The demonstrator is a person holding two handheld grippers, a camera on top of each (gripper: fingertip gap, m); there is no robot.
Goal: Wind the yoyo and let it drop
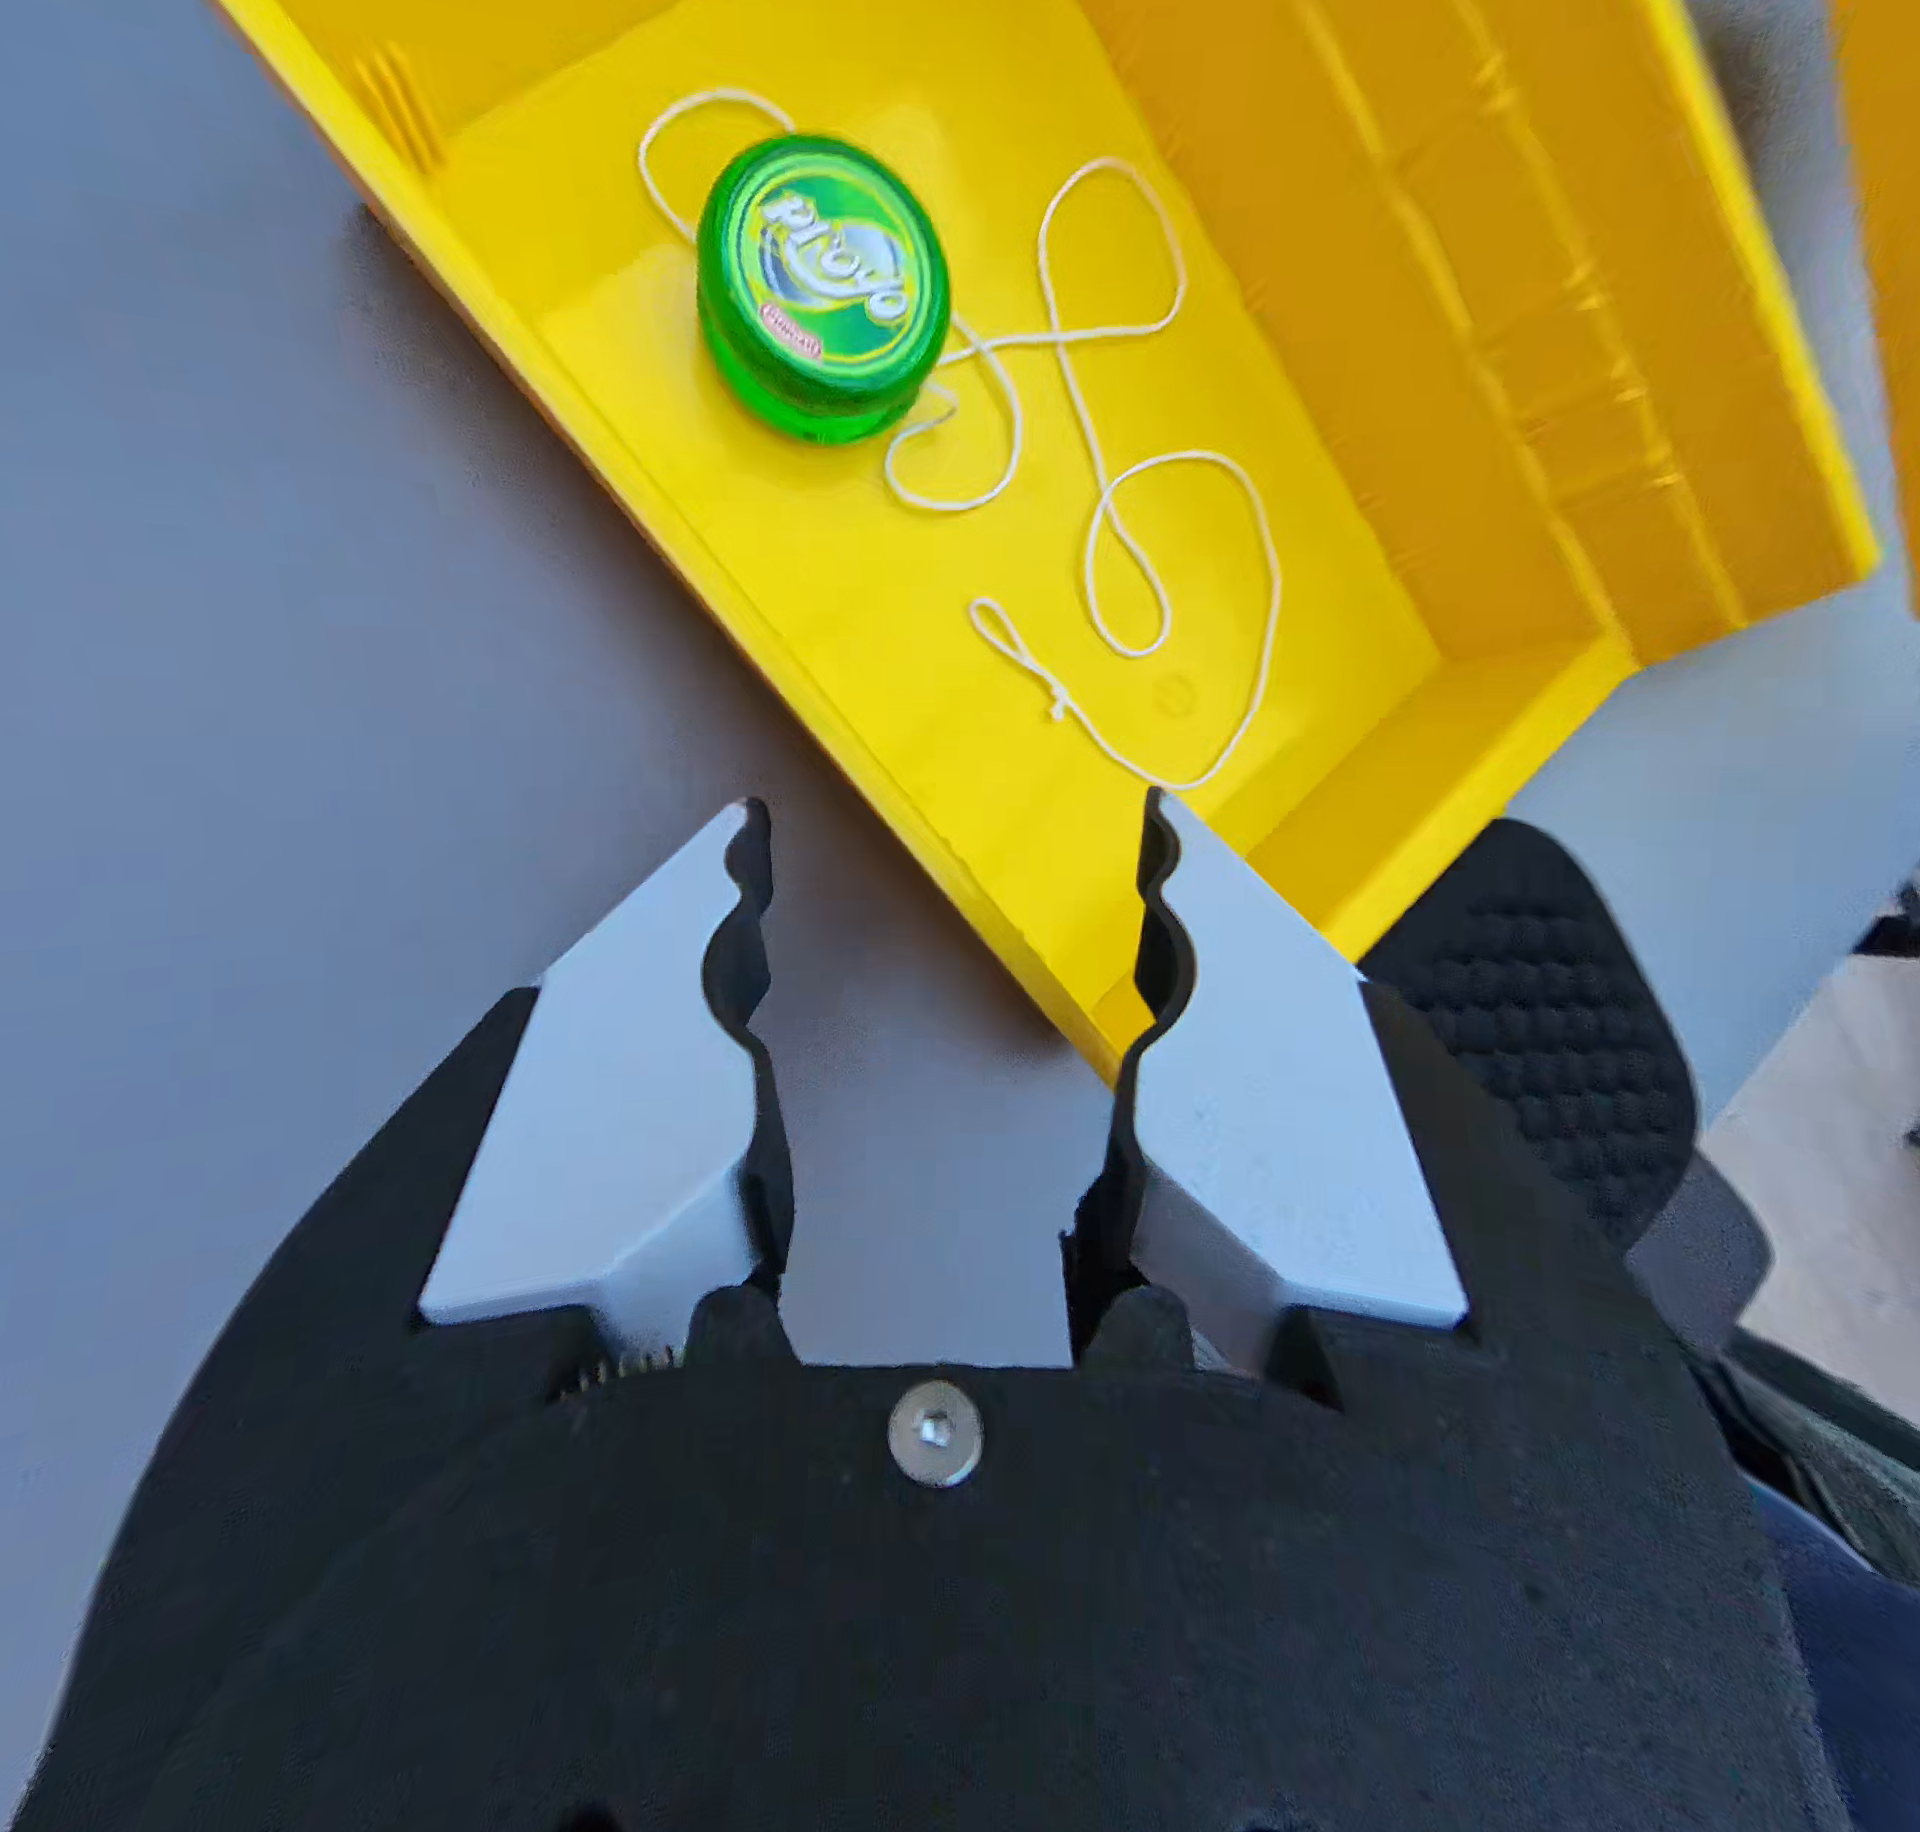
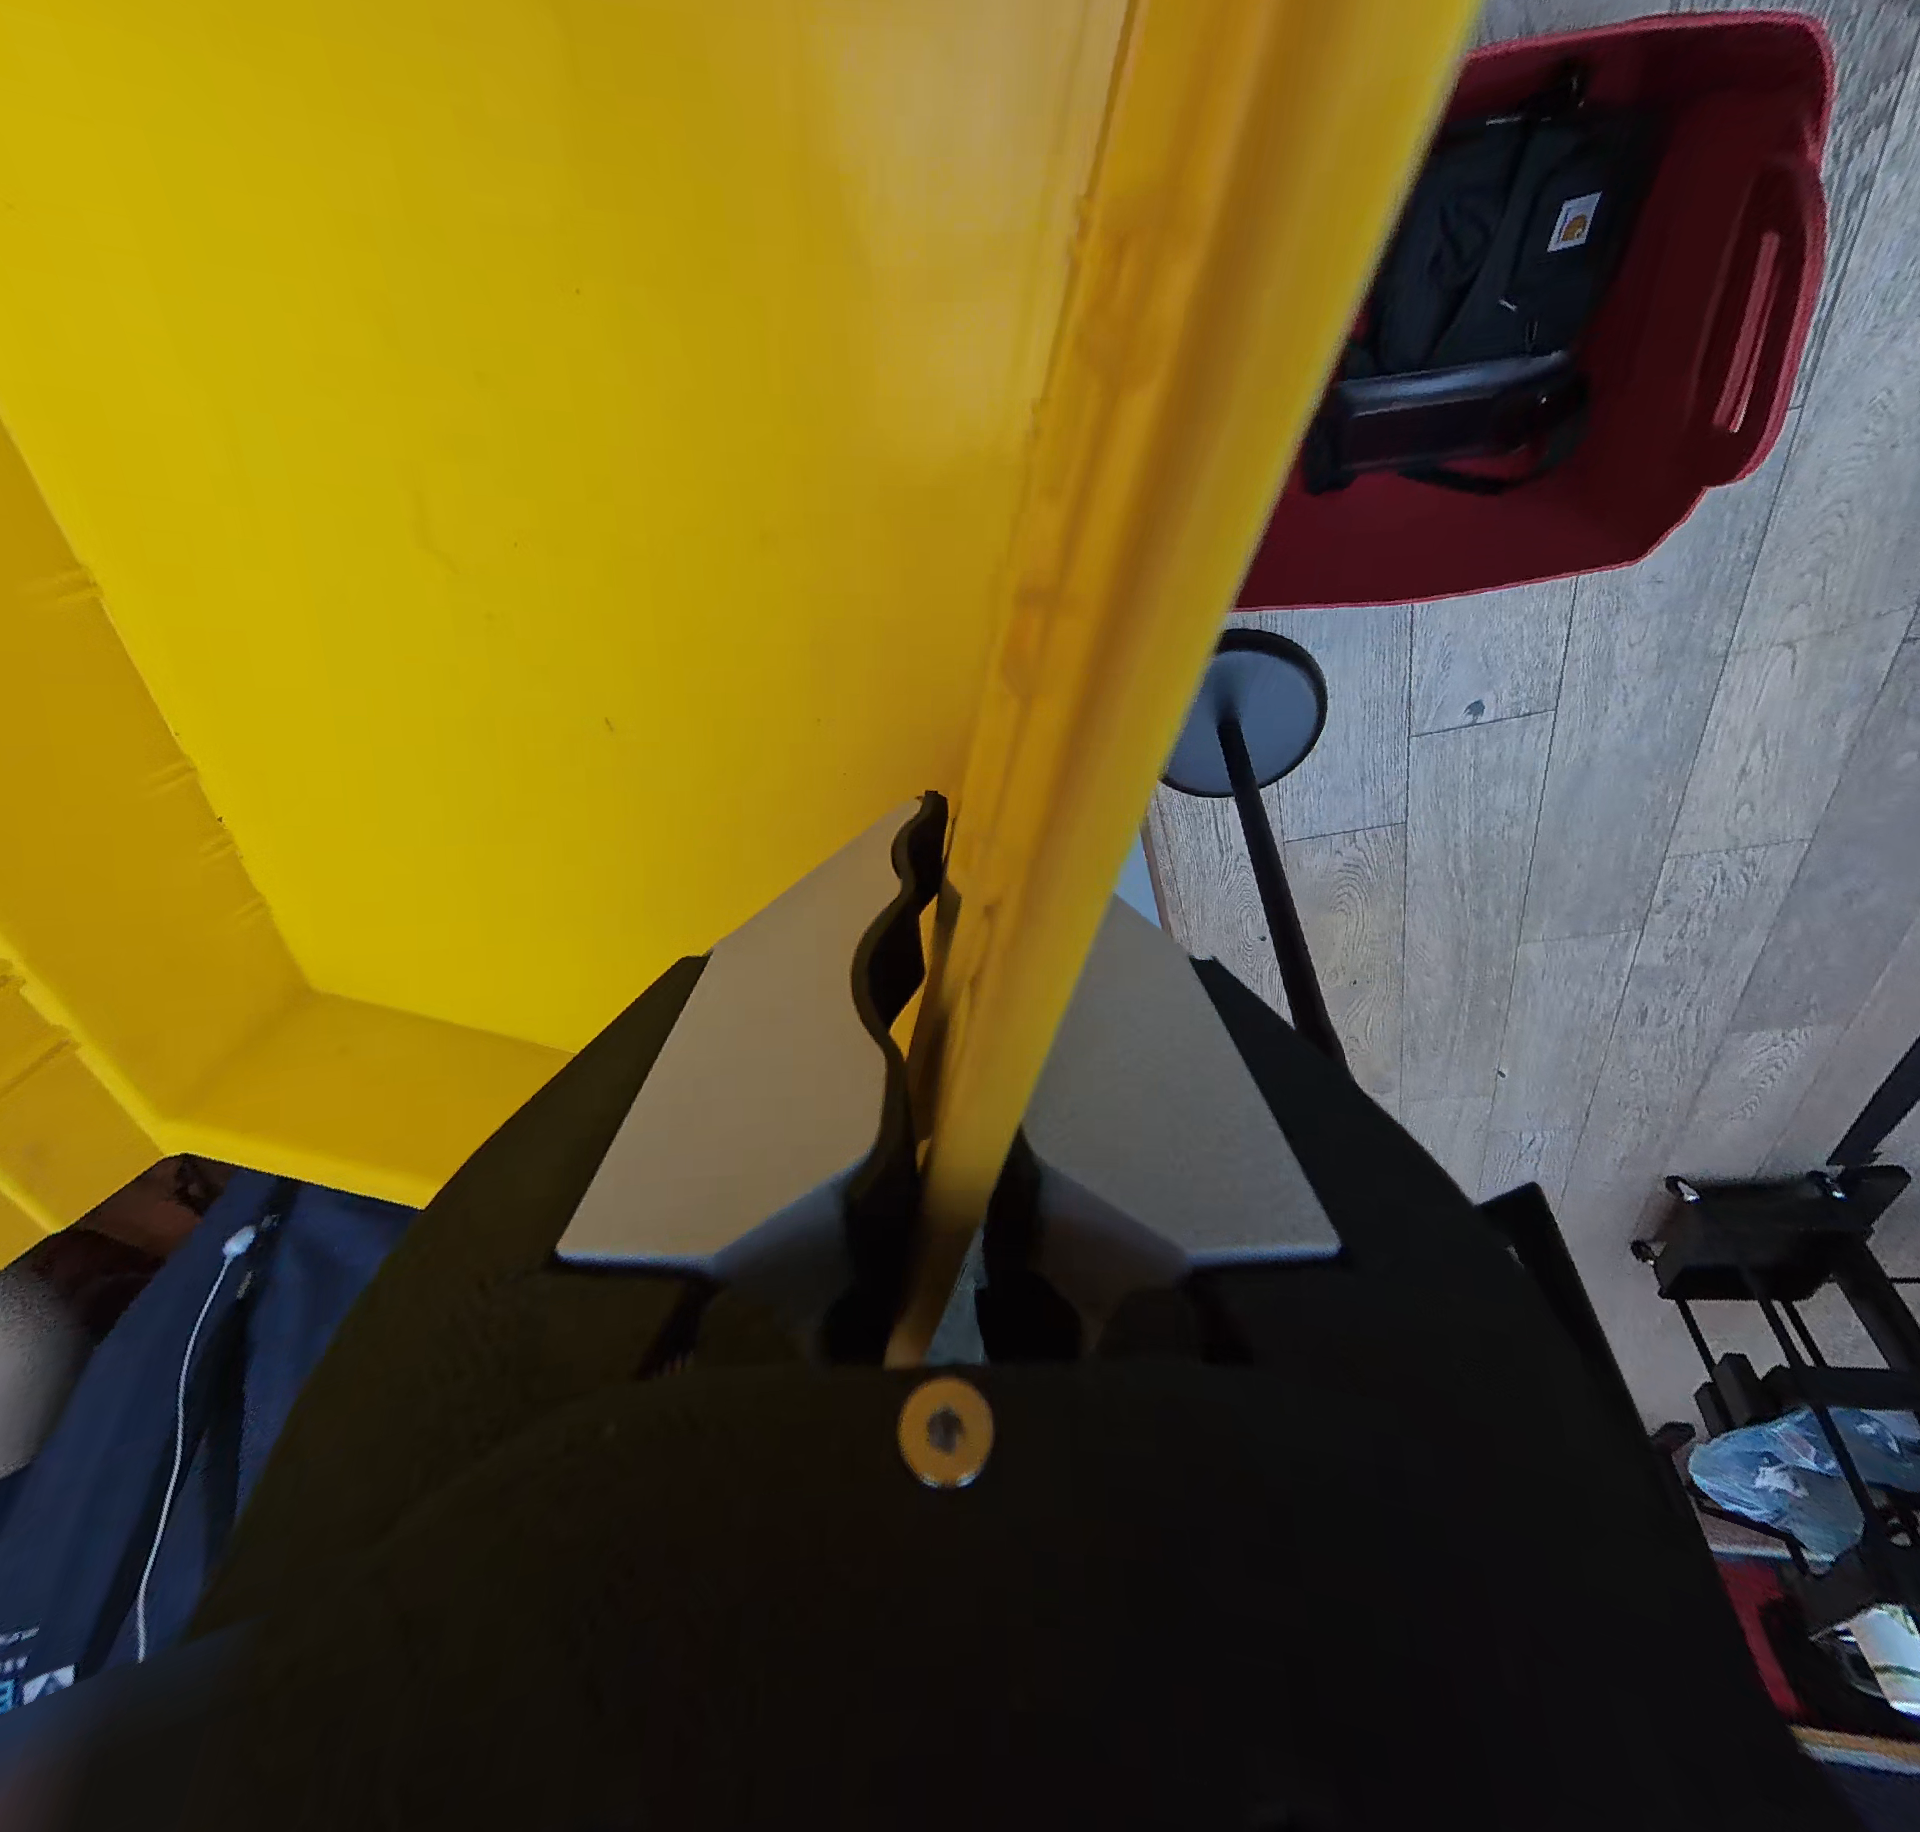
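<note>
My left gripper (image 1: 954, 806) hangs with fingers spread wide and nothing between them, while my right gripper (image 2: 966, 826) is clamped tight.

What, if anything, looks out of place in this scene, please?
The yoyo lies in the yellow bin fully unwound, its string sprawled in loose loops. Also odd: the right claw is clamped on the bin's wall.
</note>
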